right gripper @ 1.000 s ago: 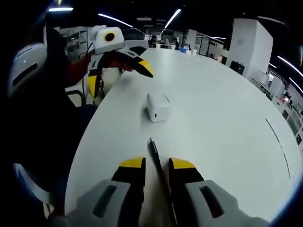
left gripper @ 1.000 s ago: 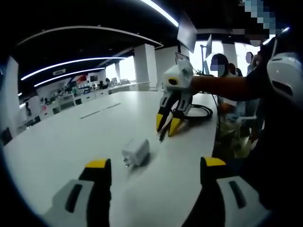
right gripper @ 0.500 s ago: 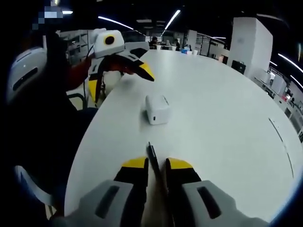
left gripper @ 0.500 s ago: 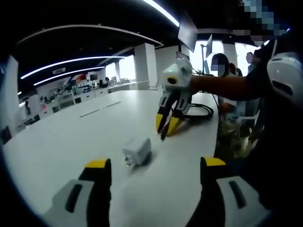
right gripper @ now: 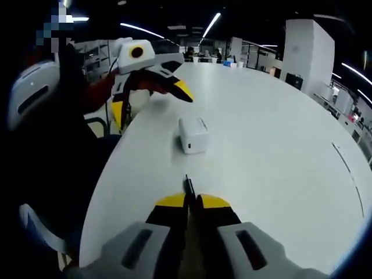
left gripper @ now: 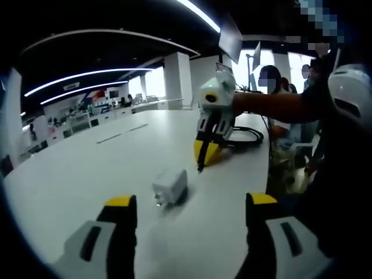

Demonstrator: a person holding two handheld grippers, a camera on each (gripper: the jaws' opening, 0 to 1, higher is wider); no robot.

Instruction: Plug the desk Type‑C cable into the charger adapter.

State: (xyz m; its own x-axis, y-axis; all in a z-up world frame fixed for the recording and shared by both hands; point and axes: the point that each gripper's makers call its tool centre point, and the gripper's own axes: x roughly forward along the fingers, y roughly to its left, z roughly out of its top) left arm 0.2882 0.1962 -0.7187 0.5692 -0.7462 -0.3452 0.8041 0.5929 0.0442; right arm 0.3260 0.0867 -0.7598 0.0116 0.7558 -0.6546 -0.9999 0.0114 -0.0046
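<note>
Dim overall, dark ceiling crossed by bright strip lights [left gripper: 87, 75]. Strong daylight from windows [left gripper: 293, 64] at the far end, blown out to white. Soft glare across the white table [right gripper: 273, 145]; faint shadow beside the charger adapter [left gripper: 170, 186]. Slightly soft and grainy, with heavy fisheye bending toward the edges.

The charger adapter [left gripper: 169, 186] [right gripper: 193, 134] was a small white block with rounded corners, lying flat on the white worktop [left gripper: 87, 174] [right gripper: 279, 151] near the edge at the person's side. The Type-C cable [left gripper: 201, 158] [right gripper: 189, 186] was thin and black; its plug end pointed toward the adapter, not touching it, and the rest lay coiled near that same edge.
</note>
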